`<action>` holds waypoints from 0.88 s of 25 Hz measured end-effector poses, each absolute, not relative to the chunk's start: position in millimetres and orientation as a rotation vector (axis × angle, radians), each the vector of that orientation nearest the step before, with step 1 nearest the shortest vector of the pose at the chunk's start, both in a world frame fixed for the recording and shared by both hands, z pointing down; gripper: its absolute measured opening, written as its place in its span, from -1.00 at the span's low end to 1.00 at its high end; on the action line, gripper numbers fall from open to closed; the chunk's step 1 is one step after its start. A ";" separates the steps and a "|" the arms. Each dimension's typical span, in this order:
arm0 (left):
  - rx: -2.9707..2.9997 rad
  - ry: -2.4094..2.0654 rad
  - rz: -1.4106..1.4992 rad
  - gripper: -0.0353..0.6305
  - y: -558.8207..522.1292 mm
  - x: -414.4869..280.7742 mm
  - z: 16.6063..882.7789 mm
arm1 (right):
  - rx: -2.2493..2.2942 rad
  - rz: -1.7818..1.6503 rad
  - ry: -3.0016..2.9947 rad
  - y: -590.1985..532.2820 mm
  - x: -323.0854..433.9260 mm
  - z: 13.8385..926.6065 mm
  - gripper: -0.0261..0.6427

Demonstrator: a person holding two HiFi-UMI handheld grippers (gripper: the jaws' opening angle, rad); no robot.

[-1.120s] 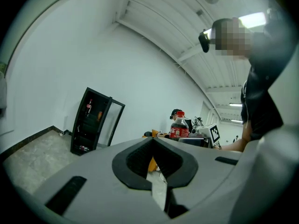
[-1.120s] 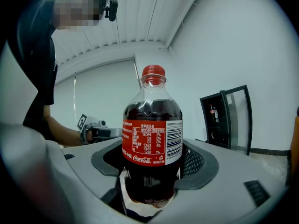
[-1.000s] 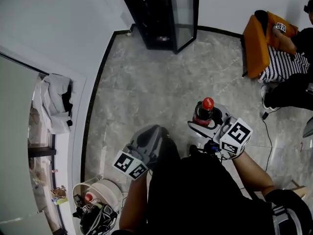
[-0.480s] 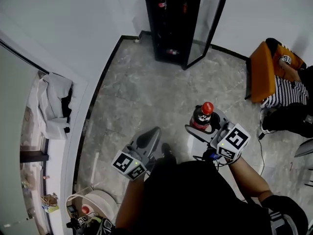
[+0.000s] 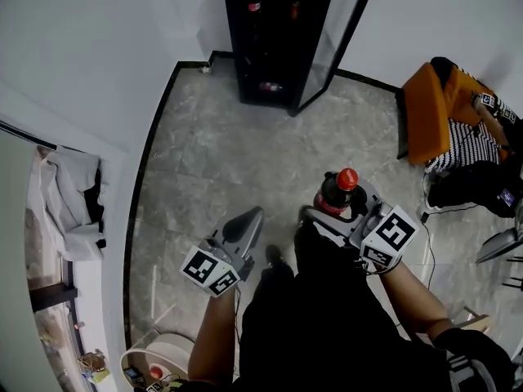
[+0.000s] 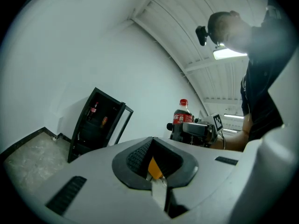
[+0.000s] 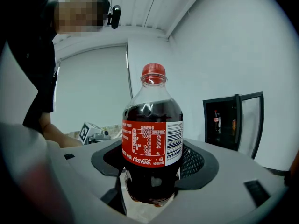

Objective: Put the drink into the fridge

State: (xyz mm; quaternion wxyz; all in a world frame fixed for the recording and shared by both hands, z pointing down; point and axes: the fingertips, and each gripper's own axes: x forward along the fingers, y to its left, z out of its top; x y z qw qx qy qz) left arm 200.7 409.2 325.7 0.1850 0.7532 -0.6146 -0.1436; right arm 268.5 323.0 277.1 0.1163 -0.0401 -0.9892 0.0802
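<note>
So the Coca-Cola bottle (image 7: 152,139) is standing upright, red cap on top, clamped low on its body between the jaws of the right gripper (image 5: 333,212). The label rides above the jaws, so the grip is down near the base. The left gripper (image 5: 245,225) is off to the side, jaws closed together on nothing, just poking out over the grey marble floor (image 5: 229,162).

The bit that matters: the black glass-door fridge (image 5: 265,47) stands against the wall (image 5: 122,39) ahead. It's well apart from the bottle, forward and a little to the left of it in the head view. Its door (image 5: 337,31) hangs open on the right side, so the opening faces this way. A couple of shelf bottles (image 5: 254,6) are in there already. I'd say the right gripper just has to carry the cola forward, kept upright, and the left has no door to deal with.
</note>
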 end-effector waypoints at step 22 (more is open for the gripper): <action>2.069 -1.882 -0.183 -0.86 174.3 45.6 275.4 | -0.429 0.126 -2.948 119.3 87.3 274.9 0.04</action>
